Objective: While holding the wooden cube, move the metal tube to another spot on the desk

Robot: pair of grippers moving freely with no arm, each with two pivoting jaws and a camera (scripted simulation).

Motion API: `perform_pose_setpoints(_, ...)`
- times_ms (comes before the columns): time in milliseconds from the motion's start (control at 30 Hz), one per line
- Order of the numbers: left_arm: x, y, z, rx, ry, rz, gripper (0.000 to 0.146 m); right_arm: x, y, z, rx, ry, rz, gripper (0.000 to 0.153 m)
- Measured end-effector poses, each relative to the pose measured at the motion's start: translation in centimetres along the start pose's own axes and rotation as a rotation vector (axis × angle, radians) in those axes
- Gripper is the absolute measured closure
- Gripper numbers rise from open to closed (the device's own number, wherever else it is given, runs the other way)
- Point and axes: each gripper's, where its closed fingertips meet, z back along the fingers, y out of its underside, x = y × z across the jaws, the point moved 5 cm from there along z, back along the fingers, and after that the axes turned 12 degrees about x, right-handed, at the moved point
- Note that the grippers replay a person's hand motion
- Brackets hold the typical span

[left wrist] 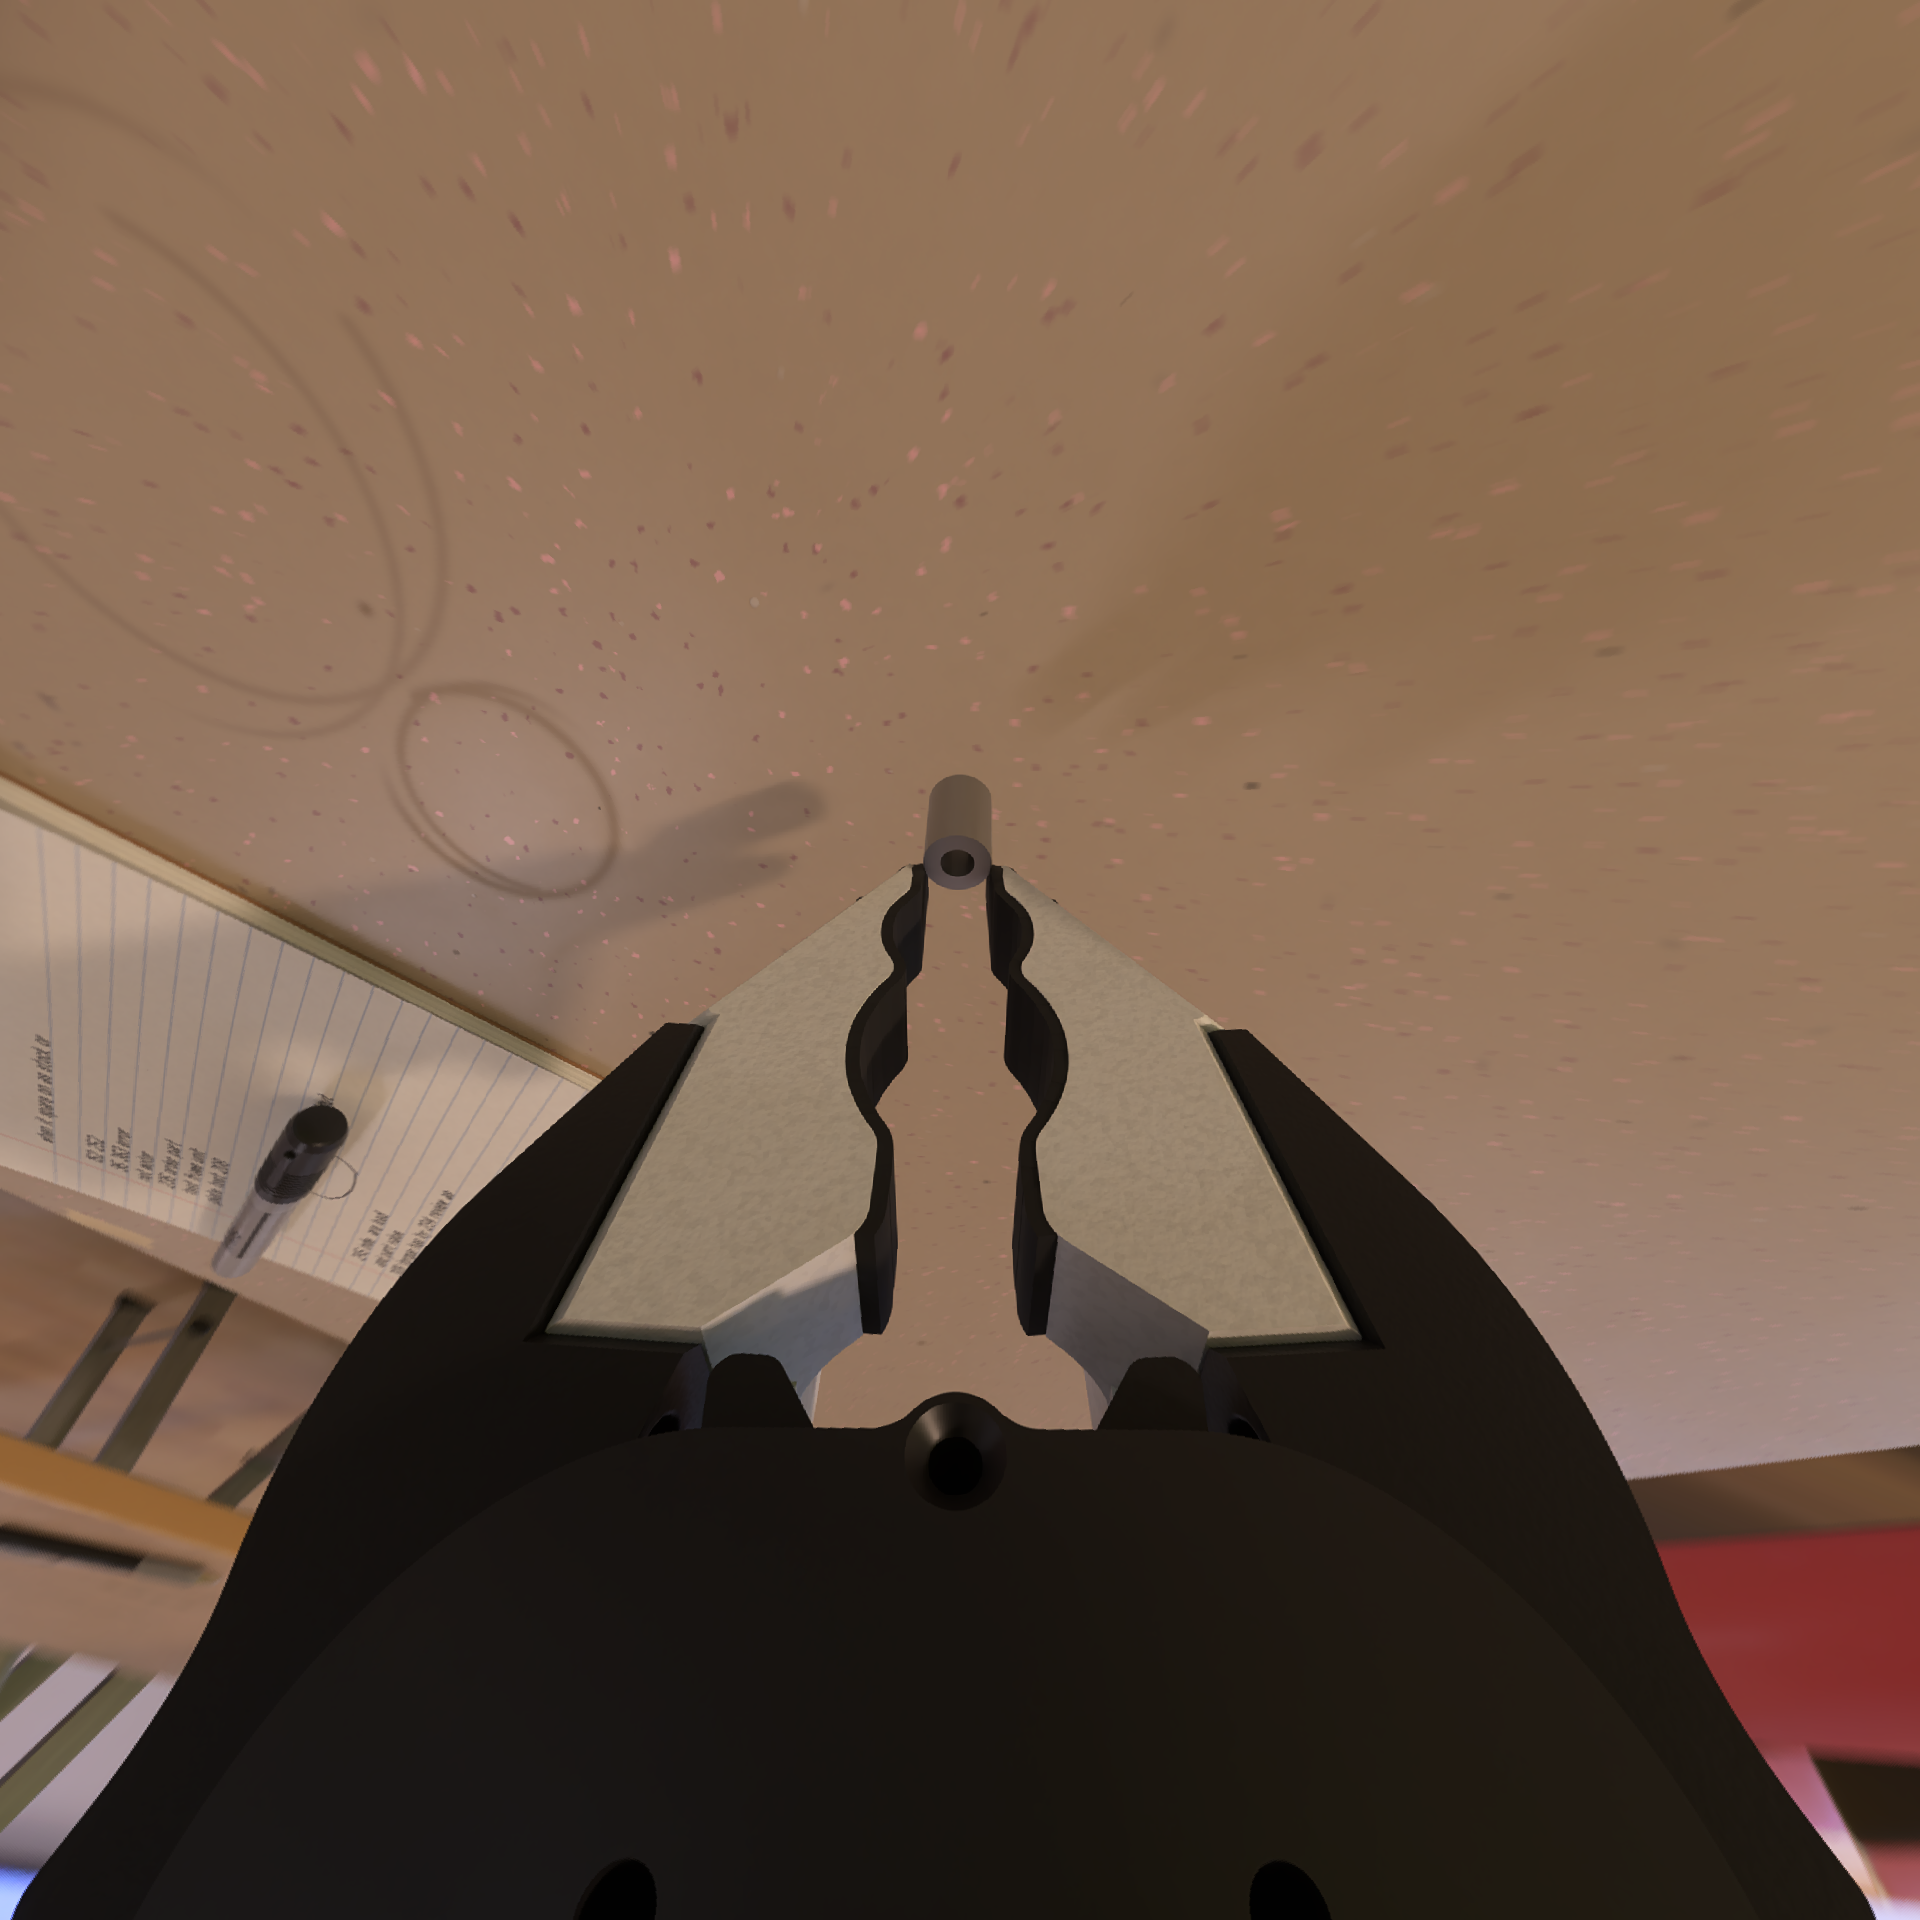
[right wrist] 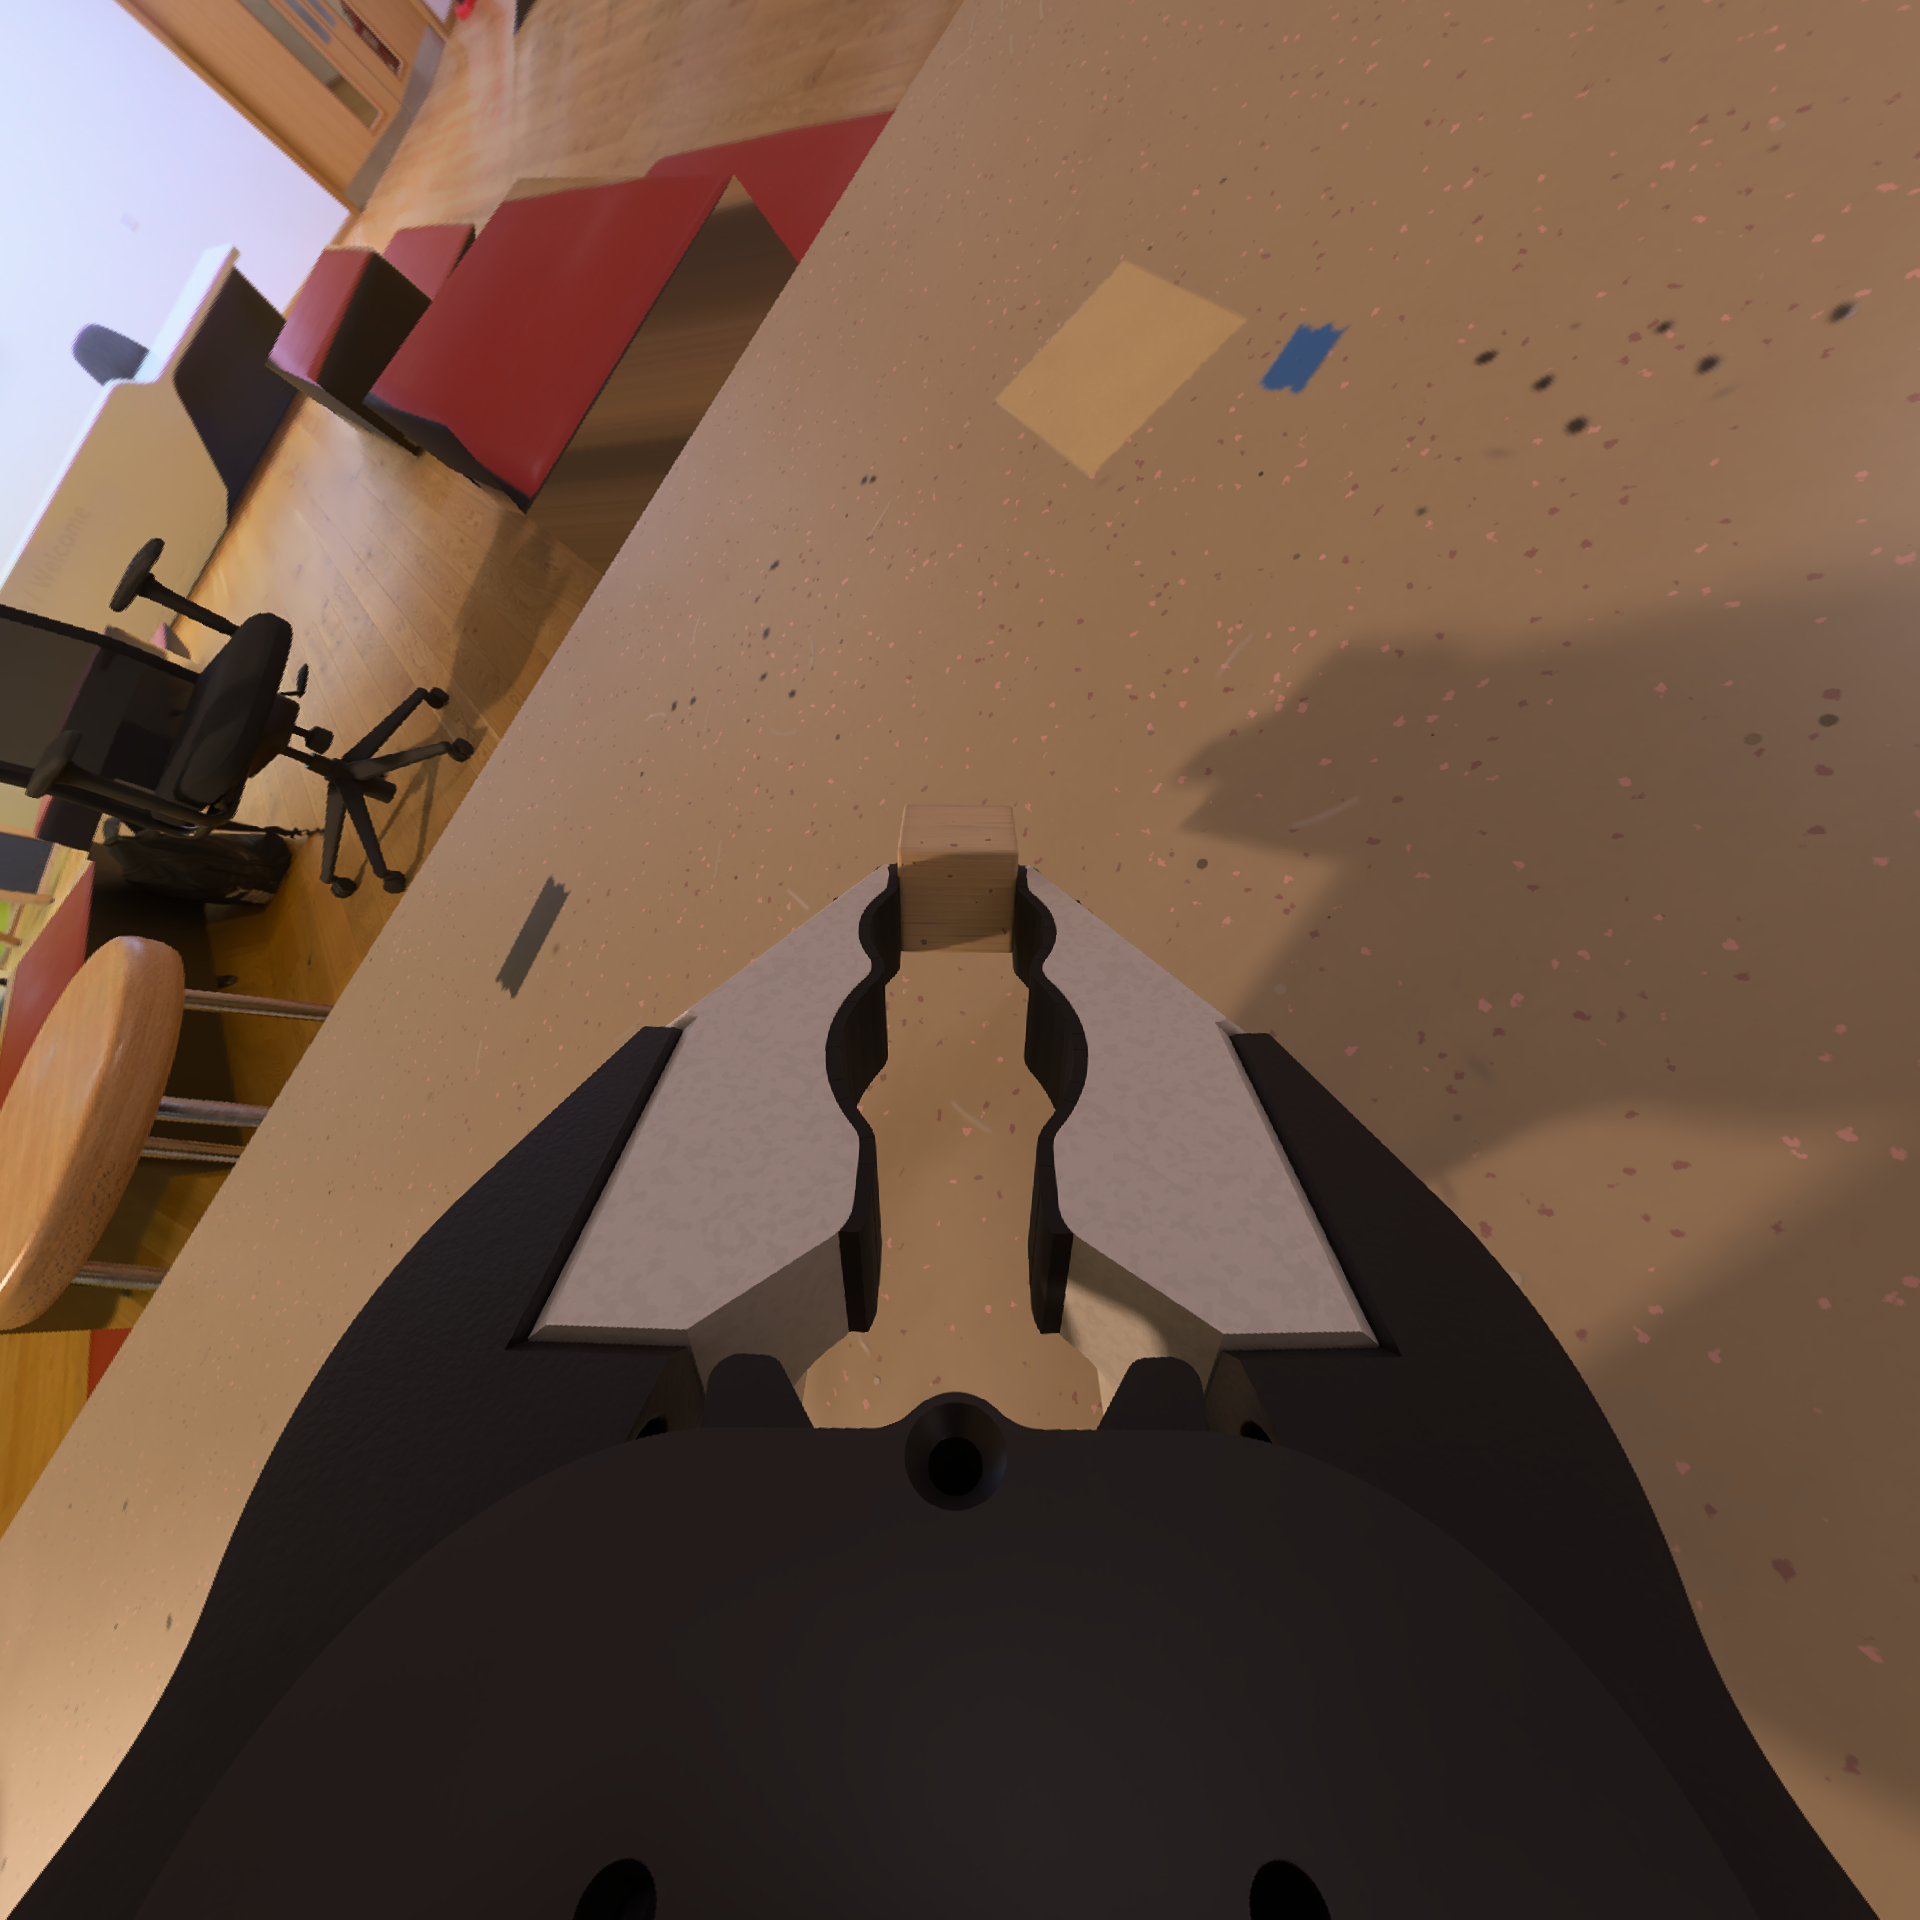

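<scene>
Gripping the metal tube (left wrist: 958,844) at its tips, the left gripper (left wrist: 956,883) faces open desk (left wrist: 1143,416) toward twelve o'clock; the right gripper (right wrist: 956,894) pinches the wooden cube (right wrist: 956,883), desk edge at nine o'clock.

A tan desk surface (left wrist: 1247,416) flecked with pink specks fills both views. At lower left of the left wrist view lies a white blue-ruled notepad (left wrist: 156,987) bearing a black-and-silver cylindrical marker (left wrist: 281,1184). A grey metal tube (left wrist: 958,831) sits centre. In the right wrist view: a pale wooden cube (right wrist: 956,883), a yellow paper square (right wrist: 1117,364), a blue tape scrap (right wrist: 1301,358), red box seats (right wrist: 540,322) at upper left.
</scene>
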Motion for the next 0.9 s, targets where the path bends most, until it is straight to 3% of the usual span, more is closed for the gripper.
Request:
perform_pose_setpoints(167,-4.9,1.7,7.5,-0.23,-0.042,-0.019,0.135,-0.2,-0.1,0.1,-0.013,0.004,-0.018,0.132)
perform_pose_setpoints(300,-12.7,2.8,13.9,-0.321,-0.194,-0.114,0.135,-0.4,-0.1,0.0,0.0,0.019,-0.027,0.132)
perform_pose_setpoints(400,-20.1,0.6,16.1,-0.39,-0.198,-0.212,0.135,-0.4,-0.1,-0.1,0.013,0.026,-0.032,0.132)
perform_pose_setpoints(633,-34.1,-8.9,12.6,-0.389,0.006,-0.432,0.135,-0.7,-0.2,0.0,0.003,0.043,-0.05,0.132)
perform_pose_setpoints(767,-37.2,-13.1,9.4,-0.363,0.017,-0.448,0.135,-0.7,-0.2,0.0,-0.002,0.041,-0.05,0.132)
perform_pose_setpoints(900,-37.9,-14.9,7.7,-0.344,0.035,-0.43,0.135,-0.7,-0.2,0.1,-0.005,0.046,-0.052,0.132)
